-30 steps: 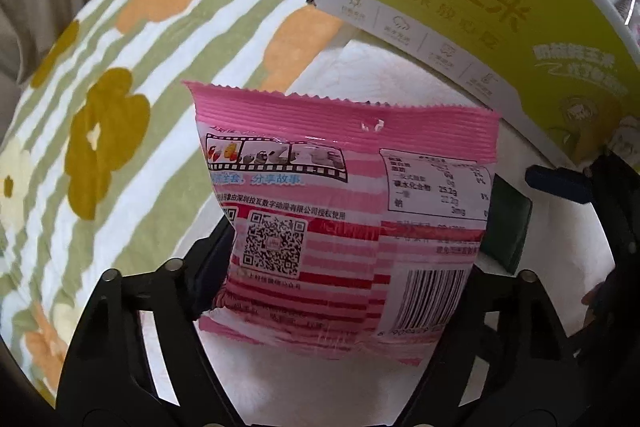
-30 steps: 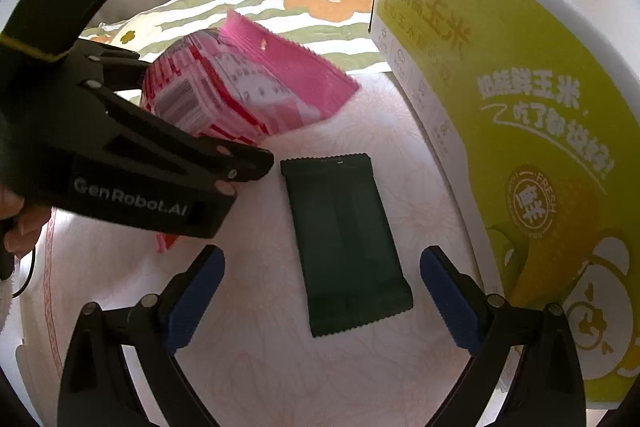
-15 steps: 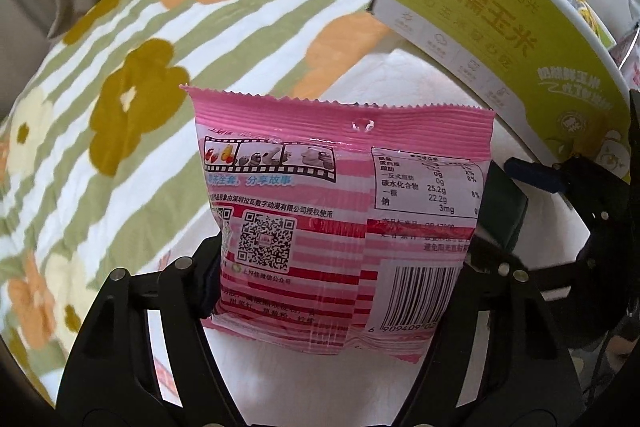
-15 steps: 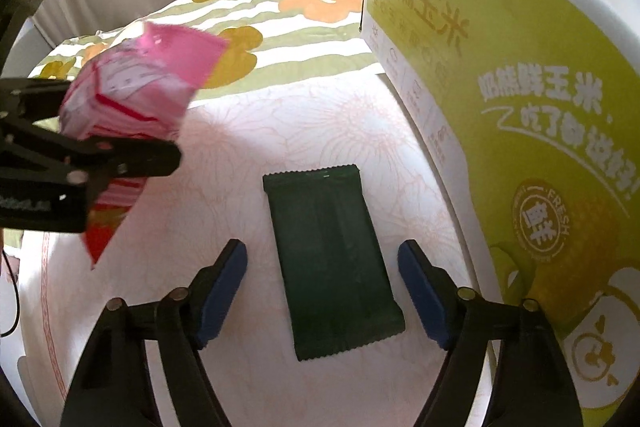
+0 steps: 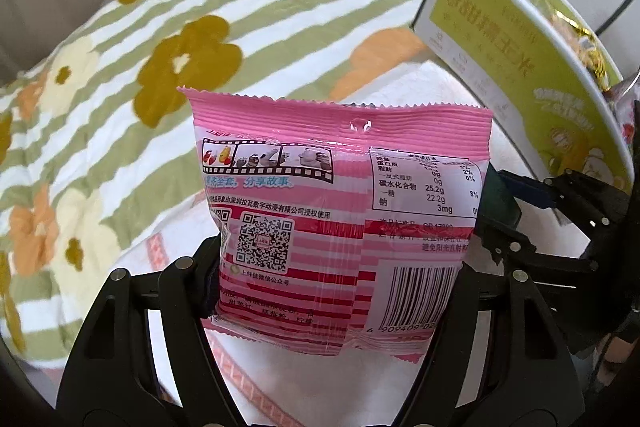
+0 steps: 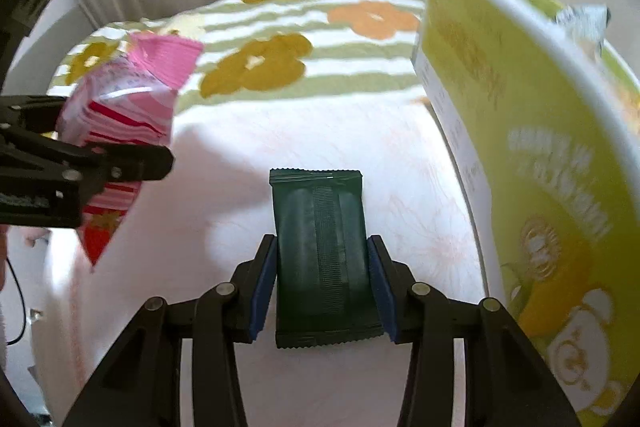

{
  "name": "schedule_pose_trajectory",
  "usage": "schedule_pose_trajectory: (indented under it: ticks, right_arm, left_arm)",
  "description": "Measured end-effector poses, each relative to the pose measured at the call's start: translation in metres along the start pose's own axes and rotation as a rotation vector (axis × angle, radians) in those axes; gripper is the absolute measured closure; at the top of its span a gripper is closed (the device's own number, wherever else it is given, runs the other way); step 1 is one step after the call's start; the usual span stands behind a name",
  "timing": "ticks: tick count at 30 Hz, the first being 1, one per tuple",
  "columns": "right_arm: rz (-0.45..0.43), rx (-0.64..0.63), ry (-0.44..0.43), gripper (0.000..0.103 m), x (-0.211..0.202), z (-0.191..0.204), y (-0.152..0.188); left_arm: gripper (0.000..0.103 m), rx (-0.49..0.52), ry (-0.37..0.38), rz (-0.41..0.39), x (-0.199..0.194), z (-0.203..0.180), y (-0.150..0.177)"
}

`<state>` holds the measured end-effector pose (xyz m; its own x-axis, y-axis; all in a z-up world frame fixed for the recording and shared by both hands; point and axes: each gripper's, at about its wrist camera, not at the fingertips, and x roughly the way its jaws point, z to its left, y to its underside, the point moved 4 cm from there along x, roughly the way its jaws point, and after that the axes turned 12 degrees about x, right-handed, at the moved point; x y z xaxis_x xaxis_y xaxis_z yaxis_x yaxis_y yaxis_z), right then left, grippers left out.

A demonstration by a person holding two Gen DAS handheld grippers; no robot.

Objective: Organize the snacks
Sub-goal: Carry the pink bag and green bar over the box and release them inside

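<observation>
My right hand-held gripper: now closed in, pads touching green snack bar flat on bed. My left hand-held gripper: clamped on pink snack bag, raised higher. Yellow box beyond: likely destination.

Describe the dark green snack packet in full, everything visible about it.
The dark green packet is a flat, oblong wrapper of matte foil or plastic, with crimped zigzag ends and a ribbed seam down its middle; no print is legible. It lies seam side up on the white cloth, its long axis pointing away from the camera, left of the yellow-green box. The right gripper has a blue pad against each long edge.
</observation>
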<state>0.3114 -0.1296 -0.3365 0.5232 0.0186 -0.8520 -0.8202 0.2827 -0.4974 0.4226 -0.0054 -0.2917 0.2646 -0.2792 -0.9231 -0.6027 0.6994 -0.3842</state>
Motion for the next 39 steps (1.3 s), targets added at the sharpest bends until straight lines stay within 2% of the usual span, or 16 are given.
schedule_pose_trajectory:
  ticks: [9,14,17,22,27,32,39]
  right_arm:
    - [-0.099,-0.039,-0.176,0.062,-0.084,0.000,-0.030]
    - [-0.147,-0.079,-0.251,0.062,-0.139,-0.026,-0.045]
    - [-0.162,-0.093,-0.280,0.062,-0.164,-0.058,-0.061]
    - [-0.191,-0.109,-0.272,0.062,-0.194,-0.113,-0.084]
    - [-0.205,-0.080,-0.248,0.062,-0.202,-0.175,-0.109]
    - [-0.197,-0.036,-0.230,0.062,-0.207,-0.220,-0.119]
    - [-0.180,0.019,-0.230,0.062,-0.204,-0.250,-0.117]
  left_arm:
    - [0.034,-0.066,-0.096,-0.085,-0.077,-0.016,-0.017]
    - [0.034,-0.111,-0.140,-0.140,-0.116,-0.053,-0.044]
    - [0.034,-0.138,-0.153,-0.172,-0.131,-0.086,-0.066]
    - [0.034,-0.166,-0.156,-0.208,-0.134,-0.140,-0.105]
    - [0.034,-0.203,-0.129,-0.219,-0.122,-0.182,-0.139]
    - [0.034,-0.218,-0.090,-0.181,-0.096,-0.214,-0.166]
    - [0.034,-0.225,-0.054,-0.099,-0.063,-0.233,-0.182]
